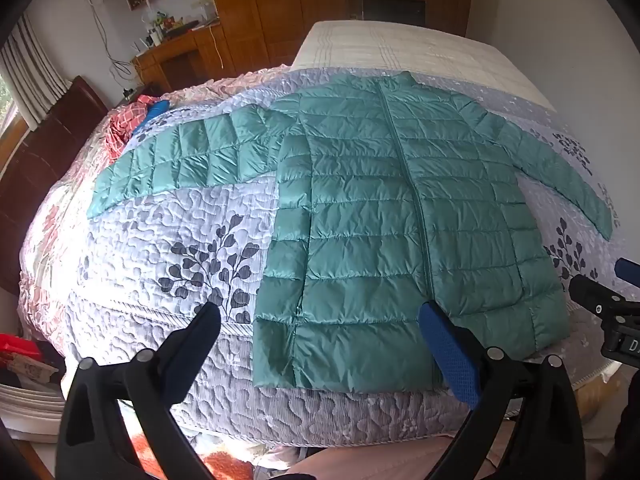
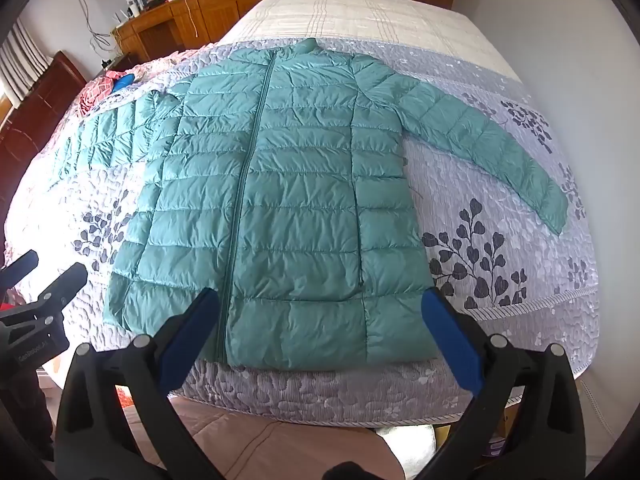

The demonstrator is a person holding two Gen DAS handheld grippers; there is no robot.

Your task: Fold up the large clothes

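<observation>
The left gripper (image 1: 320, 316) had its fingers (image 1: 448, 344) spread wide with nothing between them, hovering over the near hem of the teal quilted down jacket (image 1: 384, 216), not touching it. The right gripper (image 2: 320, 300) was likewise wide apart and empty, poised above the hem of the same jacket (image 2: 280, 200) close to the zipper (image 2: 244, 184) end. Each gripper showed at the edge of the other's view, the right one (image 1: 600, 292) beside the jacket's right hem corner and the left one (image 2: 52, 280) just off the opposite corner. The jacket lay flat and face up, zipped closed, collar away from the cameras, both sleeves (image 2: 480, 136) stretched outward on a pale lavender quilted bedspread (image 1: 168, 240) printed with dark leaf sprigs. Beyond the collar lay a bare cream mattress (image 2: 360, 12). A red checked cloth (image 1: 128, 120) was bunched near the dark wooden headboard (image 1: 44, 152), and a wooden desk (image 2: 160, 24) with clutter stood by the far wall.
</observation>
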